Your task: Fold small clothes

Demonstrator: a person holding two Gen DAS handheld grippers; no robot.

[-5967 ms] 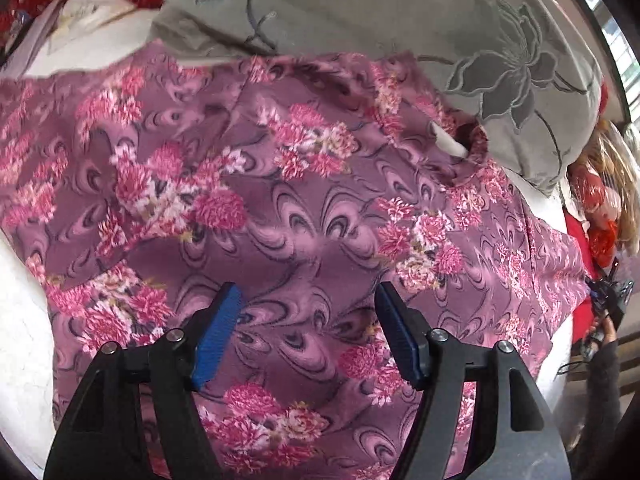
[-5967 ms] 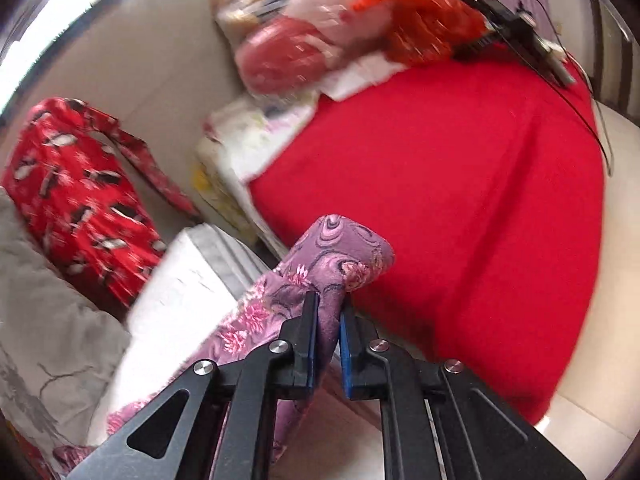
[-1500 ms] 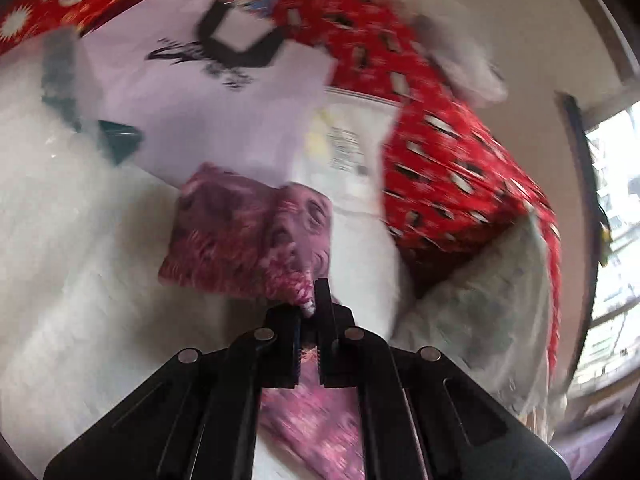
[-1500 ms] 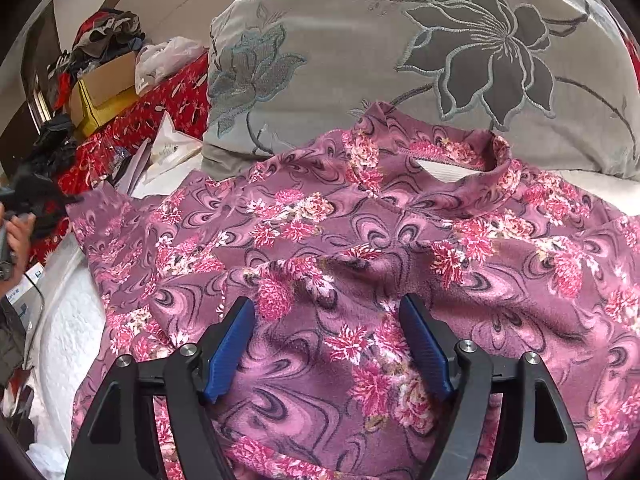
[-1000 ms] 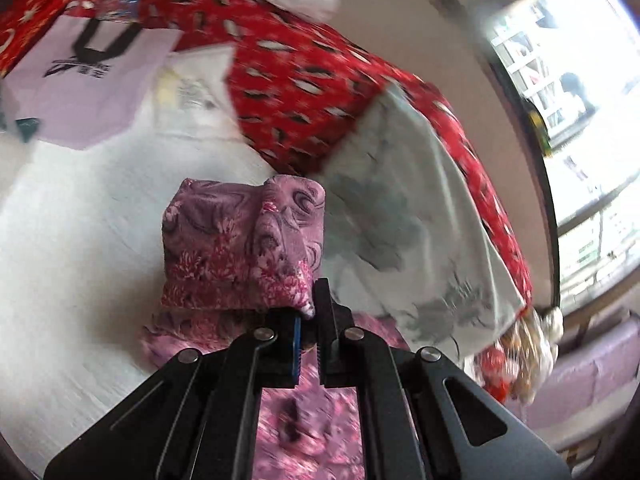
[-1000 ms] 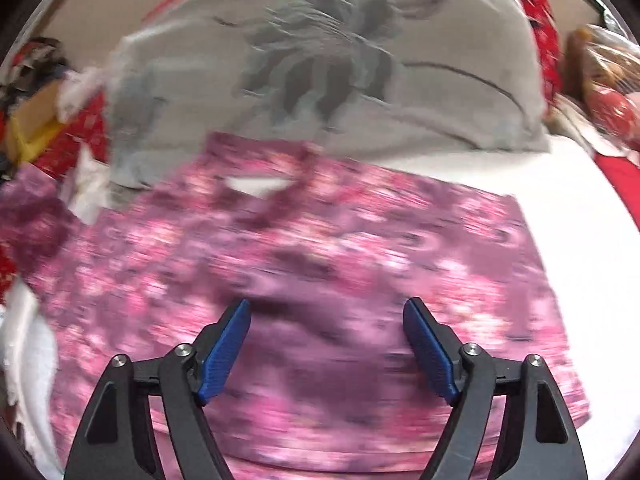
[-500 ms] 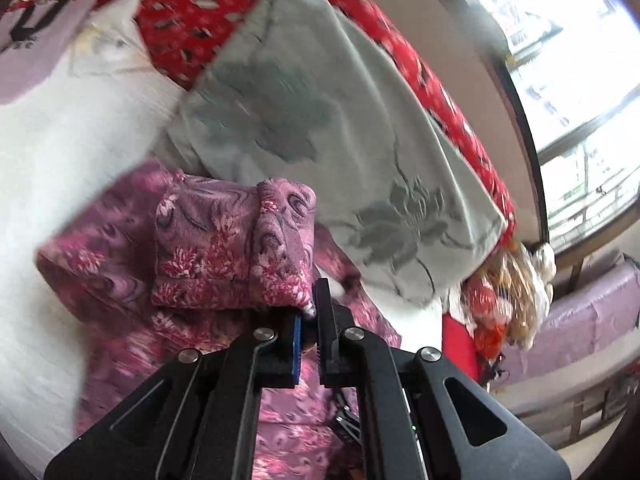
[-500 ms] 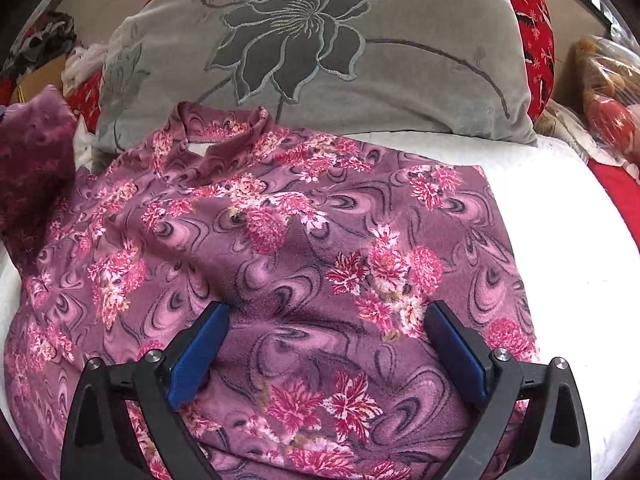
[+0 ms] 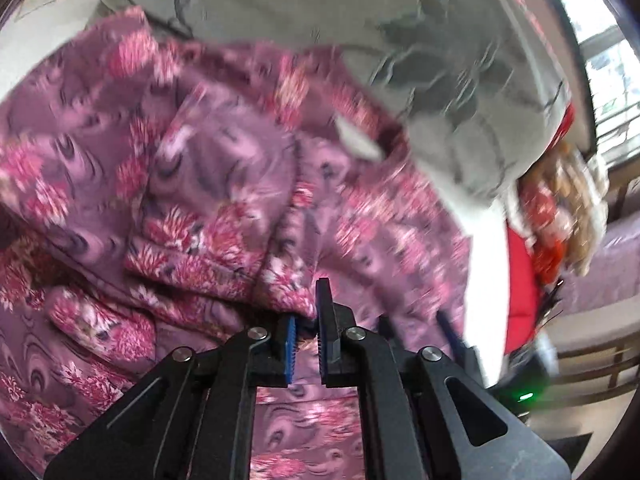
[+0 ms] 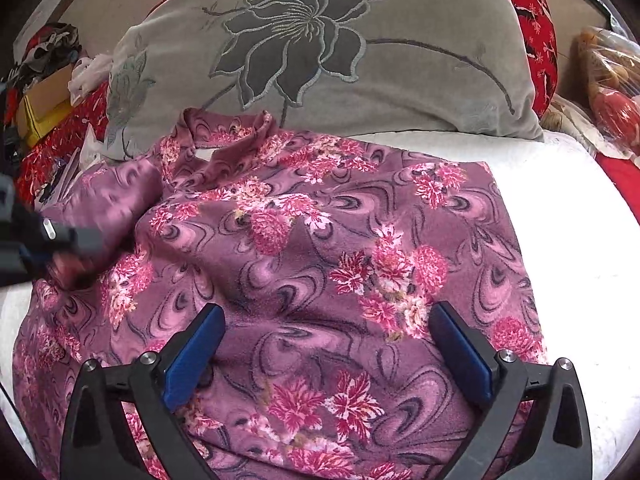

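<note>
A purple floral top point(image 10: 320, 248) lies spread on a white bed point(image 10: 568, 208), its collar touching a grey pillow point(image 10: 320, 52) with a dark embroidered flower. The left gripper point(image 9: 306, 336) is pinched shut on a fold of the top, a sleeve or side flap doubled over the body below the pillow; motion blur in the left wrist view makes it hard to say which part it is, and the grasped edge is hidden between the blue pads. In the right wrist view this gripper appears only as a blurred dark shape at the picture's left edge, cut off by the frame. The right gripper point(image 10: 326, 356) hovers wide apart over the top's lower part, well below the pillow, holding nothing; whether its fingertips touch the cloth cannot be told. The hem is hidden behind the gripper bodies. Red patterned fabric point(image 10: 536, 20) shows behind the pillow's right end.
</note>
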